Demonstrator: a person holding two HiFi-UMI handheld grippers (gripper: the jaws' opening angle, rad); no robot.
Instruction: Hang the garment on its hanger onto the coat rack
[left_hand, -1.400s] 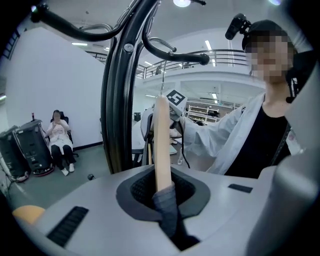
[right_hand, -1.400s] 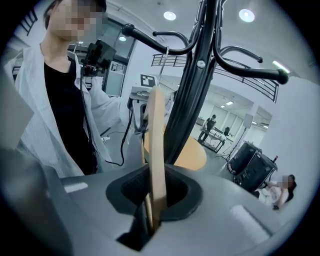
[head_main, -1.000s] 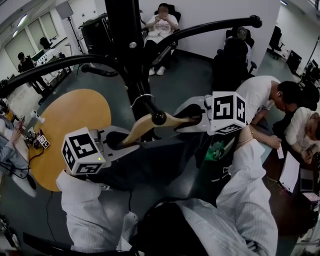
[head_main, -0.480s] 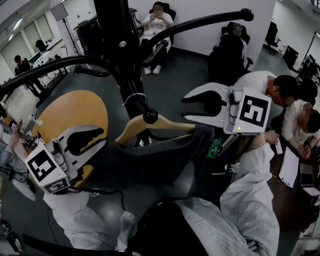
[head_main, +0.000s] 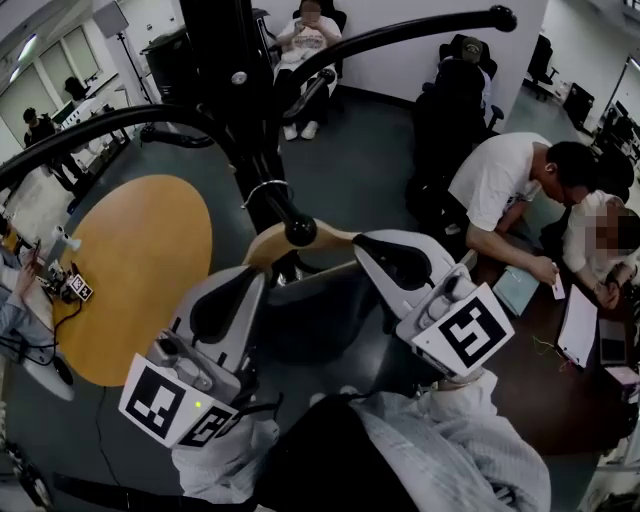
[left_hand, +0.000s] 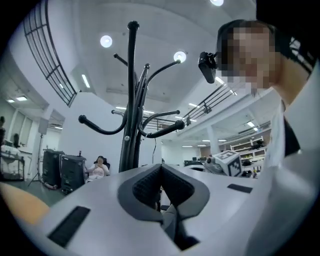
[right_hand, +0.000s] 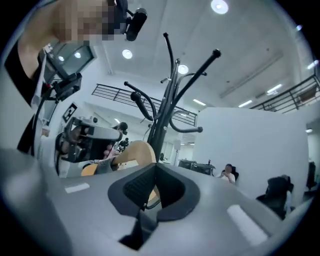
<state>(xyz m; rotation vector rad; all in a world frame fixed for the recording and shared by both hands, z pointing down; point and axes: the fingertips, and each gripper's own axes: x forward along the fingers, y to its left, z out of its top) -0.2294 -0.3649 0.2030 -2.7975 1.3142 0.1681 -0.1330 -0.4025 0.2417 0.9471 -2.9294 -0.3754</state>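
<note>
The left gripper (head_main: 254, 274) and right gripper (head_main: 362, 246) hide both ends of the hanger (head_main: 263, 245).

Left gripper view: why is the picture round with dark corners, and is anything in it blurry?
Left gripper view: a wide-angle lens gives the dark corners and bent lines; the ceiling lights glare white; the coat rack is sharp, the near left gripper soft. Right gripper view: the same rounding. Head view: evenly lit, no glare.

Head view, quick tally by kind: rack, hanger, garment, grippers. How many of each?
coat rack: 1
hanger: 1
garment: 1
grippers: 2 (left gripper, right gripper)
Total: 5
</note>
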